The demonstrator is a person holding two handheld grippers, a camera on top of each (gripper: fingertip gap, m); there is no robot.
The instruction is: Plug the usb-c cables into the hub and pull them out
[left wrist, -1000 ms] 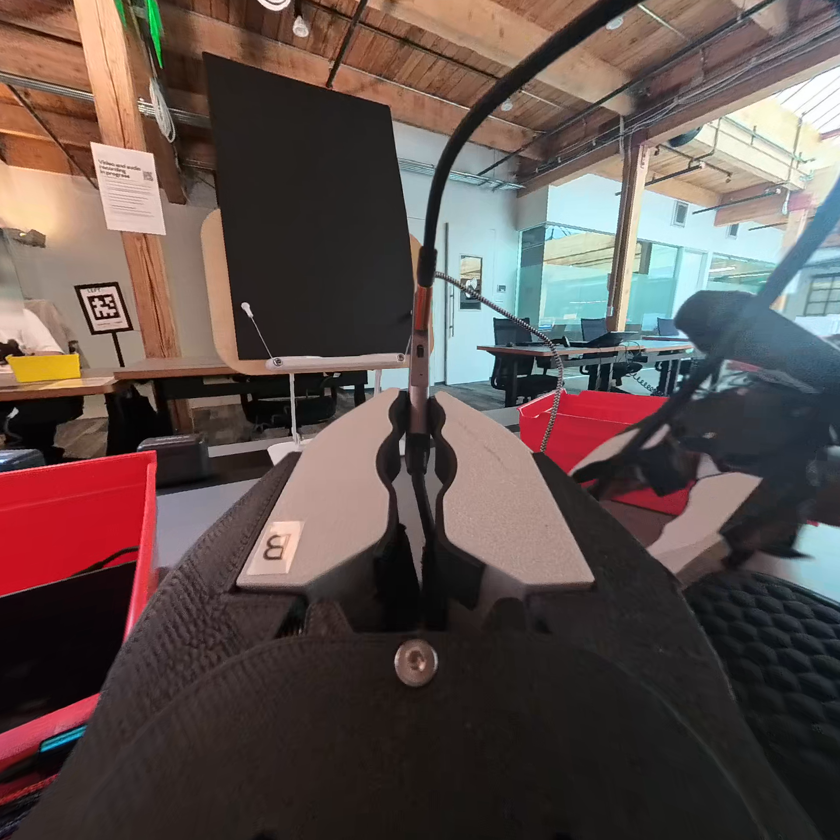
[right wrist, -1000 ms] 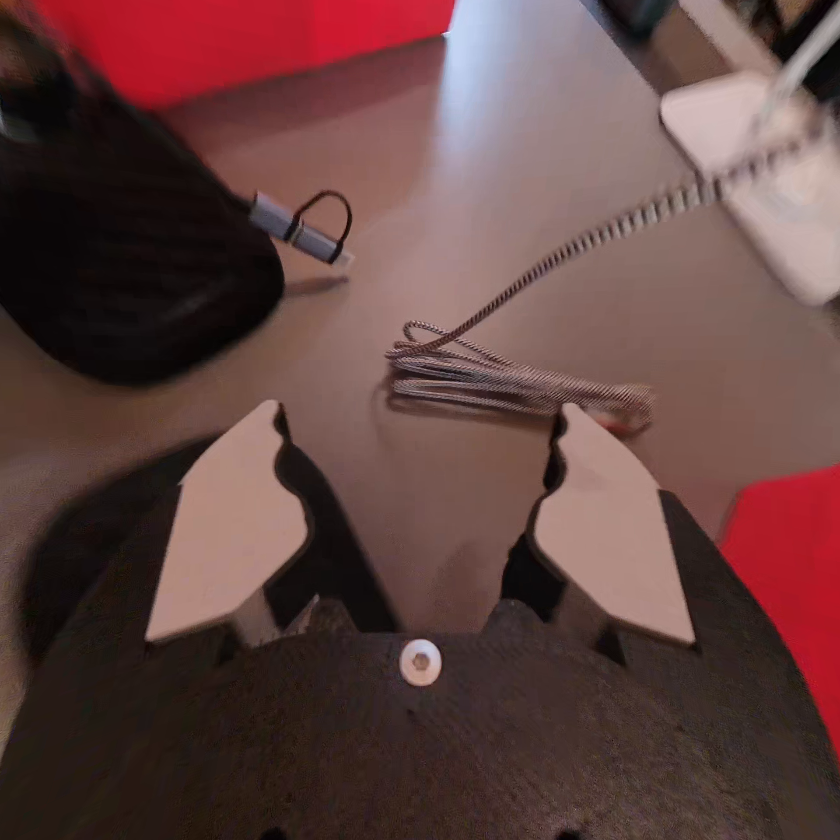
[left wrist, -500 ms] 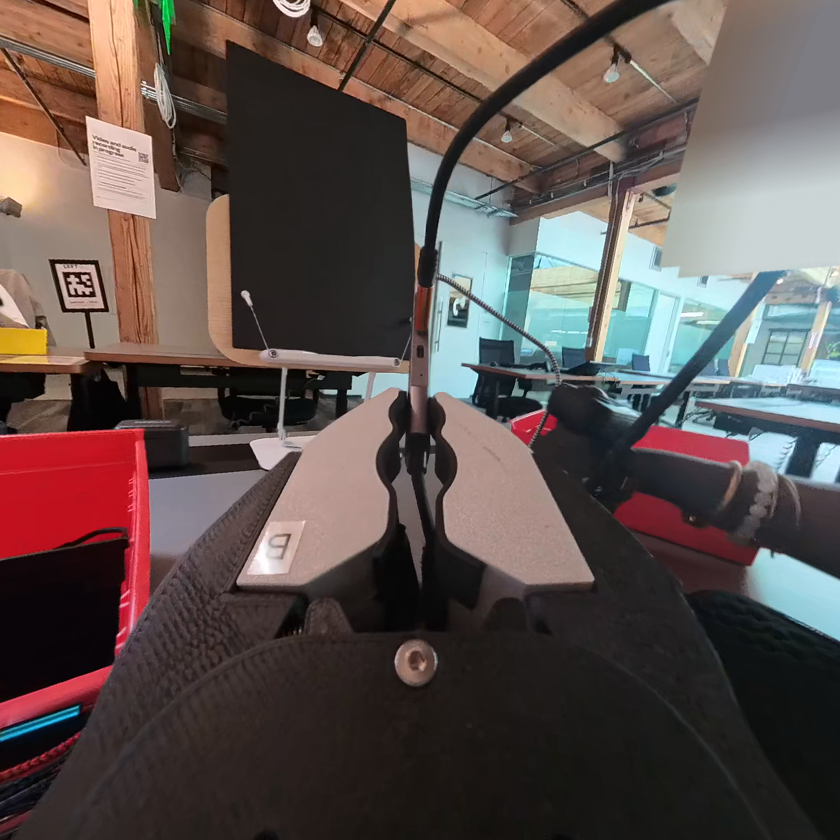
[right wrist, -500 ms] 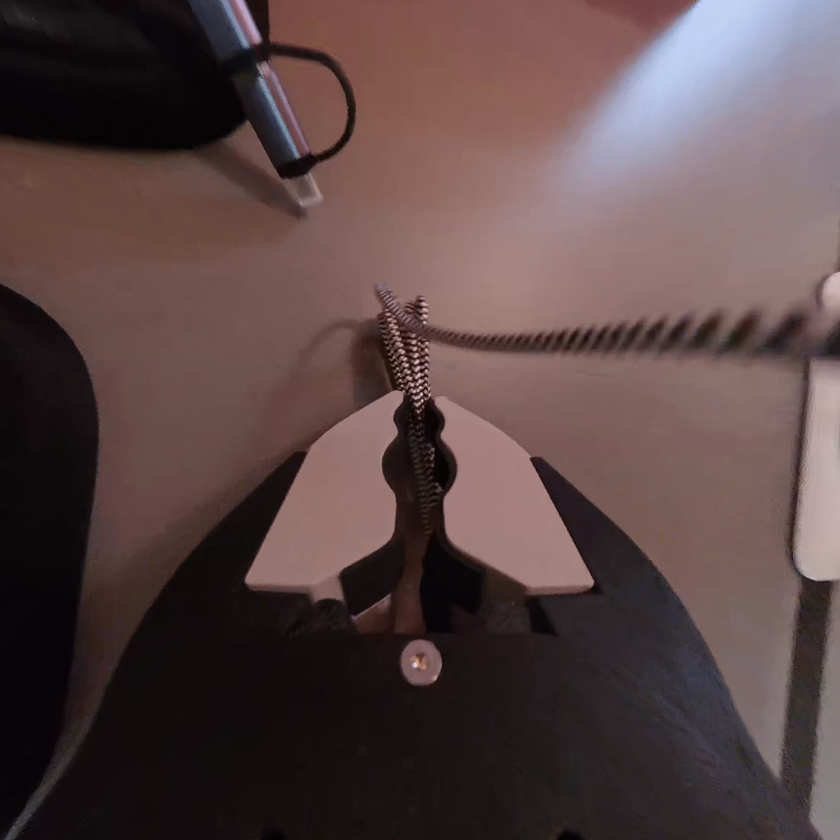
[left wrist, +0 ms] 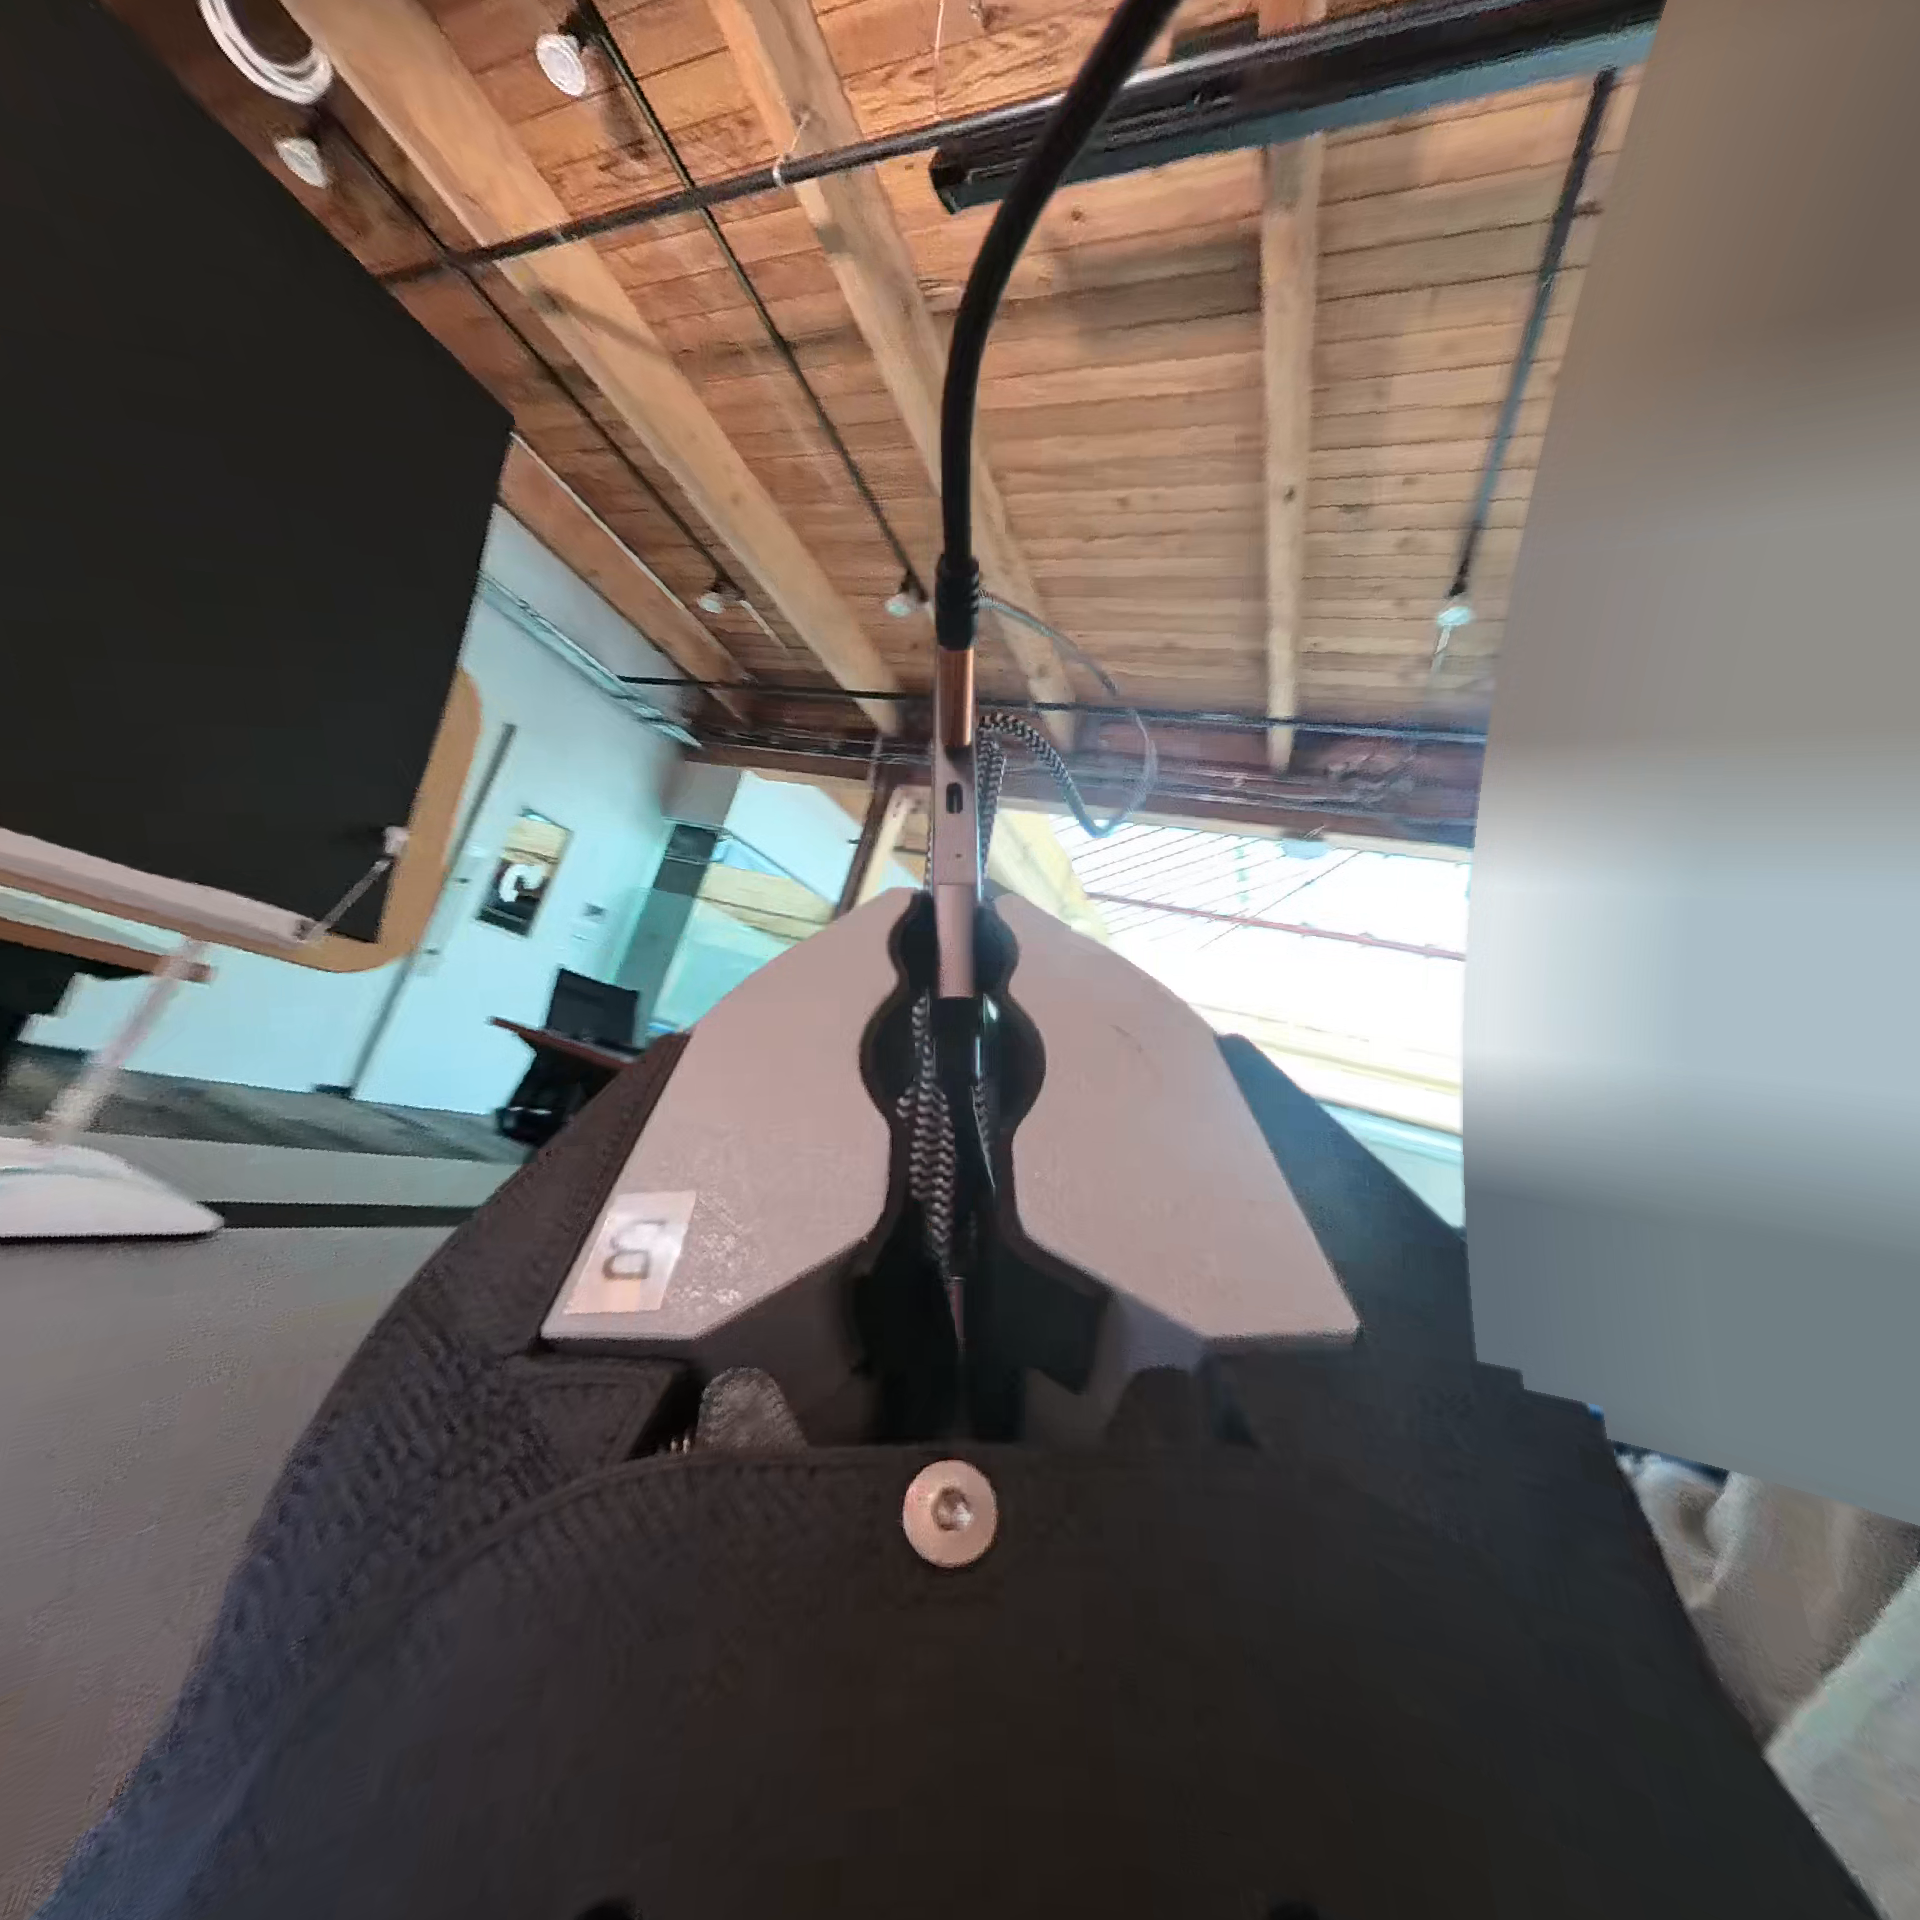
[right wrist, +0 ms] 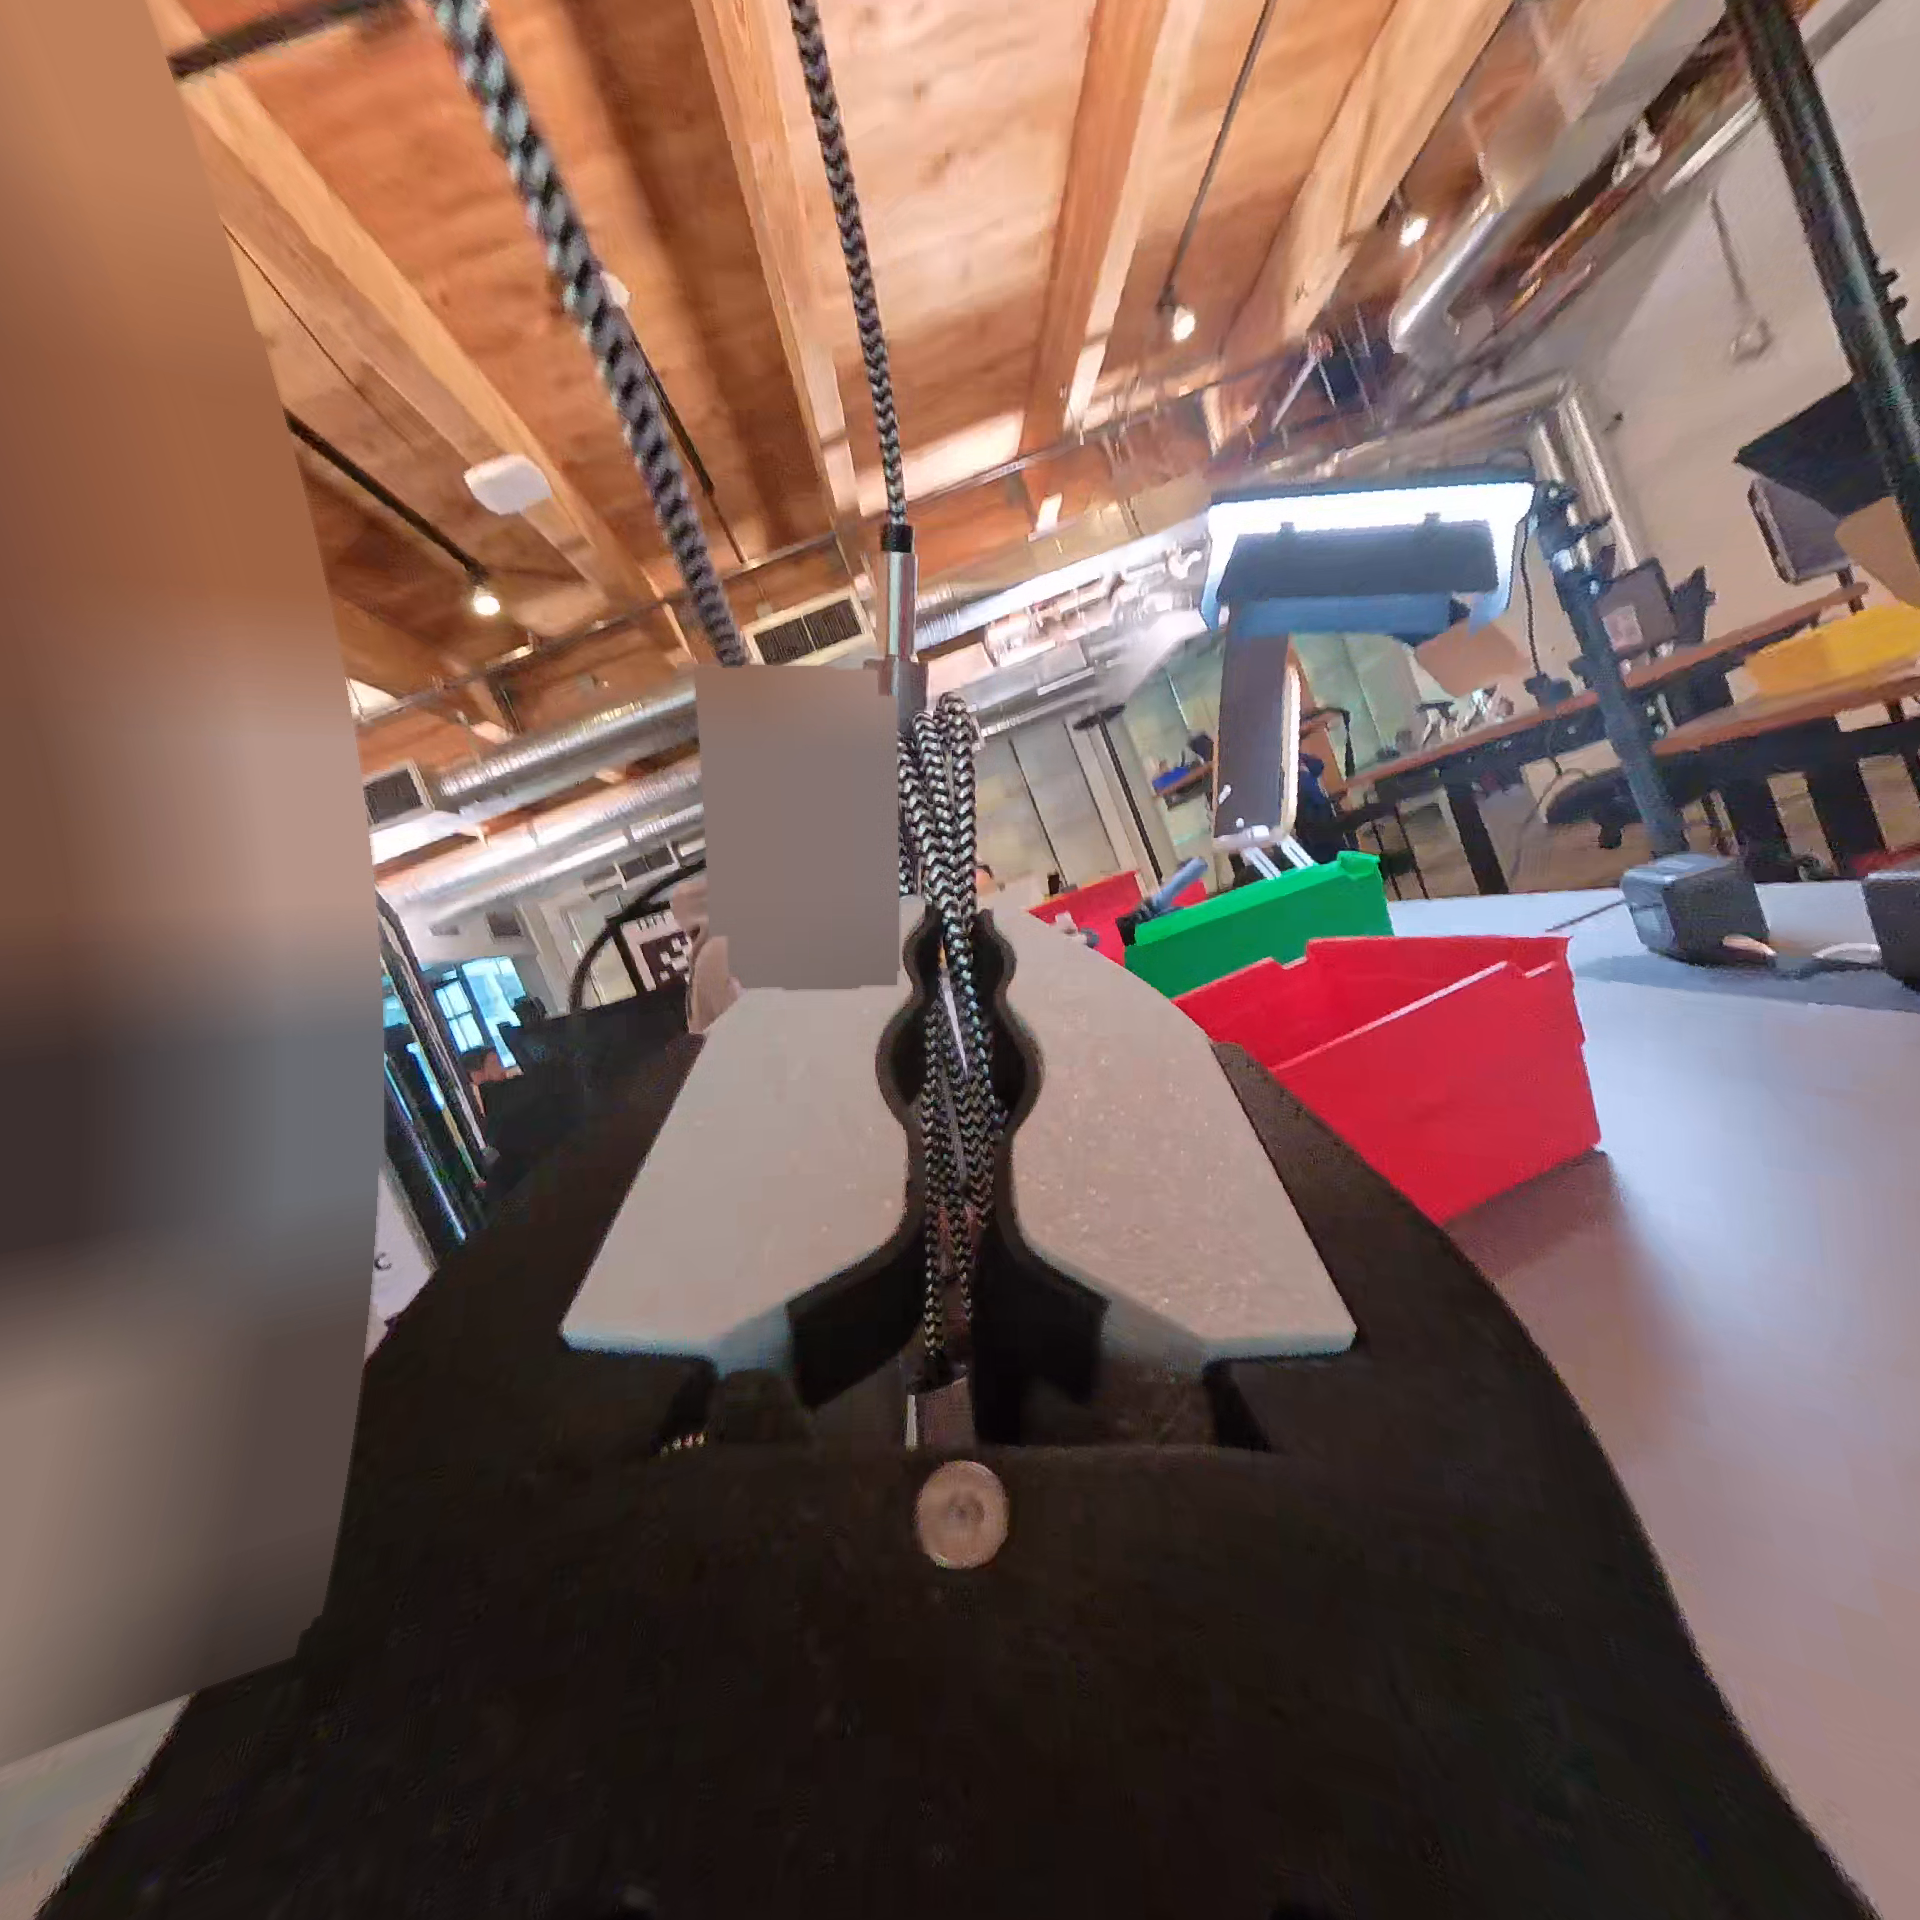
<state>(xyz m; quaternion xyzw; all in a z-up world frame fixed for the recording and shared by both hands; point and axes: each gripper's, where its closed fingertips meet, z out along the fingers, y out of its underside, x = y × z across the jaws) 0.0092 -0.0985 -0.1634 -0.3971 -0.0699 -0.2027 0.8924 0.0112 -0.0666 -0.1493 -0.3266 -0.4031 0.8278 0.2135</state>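
My left gripper (left wrist: 954, 906) is shut on the slim grey hub (left wrist: 956, 831), which stands edge-on and upright between the fingers. The hub's black cable (left wrist: 966, 416) arcs up from its top. A black-and-white braided cable (left wrist: 933, 1132) shows in the gap under the hub and loops behind it. My right gripper (right wrist: 951, 916) is shut on a folded bundle of the braided cable (right wrist: 951, 1101). Two strands (right wrist: 582, 281) rise toward the ceiling. One strand ends in a silver plug (right wrist: 899, 613) just above the fingertips. What the plug meets is hidden.
Both views tilt up to a wooden ceiling. A grey table (right wrist: 1714, 1247) holds red bins (right wrist: 1434, 1049) and a green bin (right wrist: 1257, 920) on the right. A lit lamp head (right wrist: 1361, 561) stands behind them. A black panel (left wrist: 208, 520) and a white lamp base (left wrist: 94, 1195) stand at the left. The gap from one gripper's tips to the other's is roughly 4 cm.
My right gripper went from open to shut on the braided cable bundle on the table, then rose and tilted up with it. My left gripper tilted up, still holding the hub.
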